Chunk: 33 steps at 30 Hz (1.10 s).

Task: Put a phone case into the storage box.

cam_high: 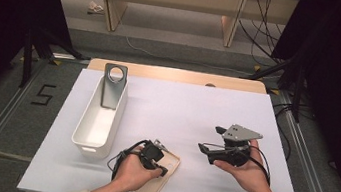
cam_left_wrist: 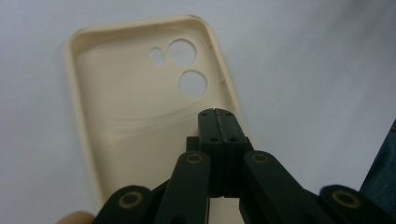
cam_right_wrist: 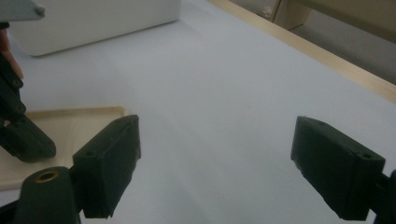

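The left gripper and hand cover the near end of the cream phone case. In the right gripper view the white bin beyond the jaws runs off the top edge, blurred.

Matt beige plastic phone case, smooth.

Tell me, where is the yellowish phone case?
In the high view the phone case lies near the table's front edge, under the left gripper, right of the white bin.
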{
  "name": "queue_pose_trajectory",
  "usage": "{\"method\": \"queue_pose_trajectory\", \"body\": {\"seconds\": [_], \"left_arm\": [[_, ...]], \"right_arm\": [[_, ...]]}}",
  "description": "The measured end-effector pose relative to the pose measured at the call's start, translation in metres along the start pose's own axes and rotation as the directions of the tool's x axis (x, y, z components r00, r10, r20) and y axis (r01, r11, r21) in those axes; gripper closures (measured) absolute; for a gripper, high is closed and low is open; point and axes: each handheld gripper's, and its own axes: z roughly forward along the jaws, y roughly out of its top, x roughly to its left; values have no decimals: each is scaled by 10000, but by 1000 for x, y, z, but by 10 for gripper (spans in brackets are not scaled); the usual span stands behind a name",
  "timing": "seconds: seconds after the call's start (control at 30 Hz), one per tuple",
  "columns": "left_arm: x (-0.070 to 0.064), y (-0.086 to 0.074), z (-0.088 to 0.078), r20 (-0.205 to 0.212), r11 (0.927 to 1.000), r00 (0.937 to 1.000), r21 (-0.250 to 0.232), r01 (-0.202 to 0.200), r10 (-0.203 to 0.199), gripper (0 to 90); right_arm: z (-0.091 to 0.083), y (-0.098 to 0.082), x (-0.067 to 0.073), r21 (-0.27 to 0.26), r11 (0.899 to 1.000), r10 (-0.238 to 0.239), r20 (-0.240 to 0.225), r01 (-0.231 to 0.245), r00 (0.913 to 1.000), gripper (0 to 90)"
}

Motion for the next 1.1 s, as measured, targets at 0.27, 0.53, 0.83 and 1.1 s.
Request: {"method": "queue_pose_trajectory", "body": {"seconds": [0.27,0.53,0.83,1.1], "left_arm": [[15,-20,-31,-471,9995,9988,-280,117,-130,900],[22,-37,-54,-713,9980,9974,-637,-13,-32,900],[31,-60,-62,-911,9997,9957,-226,135,-155,900],[33,-65,-61,-936,9998,9955,-120,154,-164,900]], "right_arm": [[0,0,1,5,10000,-17,20,17,10000,169],[1,1,3,23,10000,-80,-66,80,9999,169],[2,1,4,46,10000,-86,-66,87,9999,169],[2,1,3,68,9999,-86,-86,86,9999,169]]}}
